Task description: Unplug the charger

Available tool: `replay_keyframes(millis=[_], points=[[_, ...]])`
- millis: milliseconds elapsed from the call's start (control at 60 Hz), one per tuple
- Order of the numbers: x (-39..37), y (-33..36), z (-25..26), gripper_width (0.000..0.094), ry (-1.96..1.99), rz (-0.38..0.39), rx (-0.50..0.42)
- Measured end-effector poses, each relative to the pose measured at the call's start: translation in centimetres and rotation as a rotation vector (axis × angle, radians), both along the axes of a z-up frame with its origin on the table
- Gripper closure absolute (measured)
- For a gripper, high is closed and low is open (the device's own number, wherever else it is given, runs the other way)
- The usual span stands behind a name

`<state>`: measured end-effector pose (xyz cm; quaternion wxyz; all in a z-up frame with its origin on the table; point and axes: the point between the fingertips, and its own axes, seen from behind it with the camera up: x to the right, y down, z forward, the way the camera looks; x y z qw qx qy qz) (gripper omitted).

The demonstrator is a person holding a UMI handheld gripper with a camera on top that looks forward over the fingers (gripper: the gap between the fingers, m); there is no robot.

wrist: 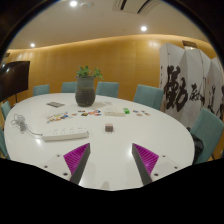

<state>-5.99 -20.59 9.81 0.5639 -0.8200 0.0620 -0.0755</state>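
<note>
white table [150, 140] carries a power strip [64, 133] well ahead and left of the gripper [112, 160], cable [32, 128] and charger beside it. fingers [78, 158] spread wide, holding nothing. plant [87, 88] stands beyond.

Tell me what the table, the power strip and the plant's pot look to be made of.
Table: glossy white top, likely laminate; it shows sheen.
Power strip: matte white plastic, by its moulded look.
Pot: dark, possibly ceramic; too small to tell.
The gripper is open, short of the strip.
</note>
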Motion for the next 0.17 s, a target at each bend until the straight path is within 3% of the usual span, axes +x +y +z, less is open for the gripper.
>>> replay_keyframes(millis=[167], points=[[-0.40,-0.89,0.50,0.0065,-0.011,0.014,0.001]])
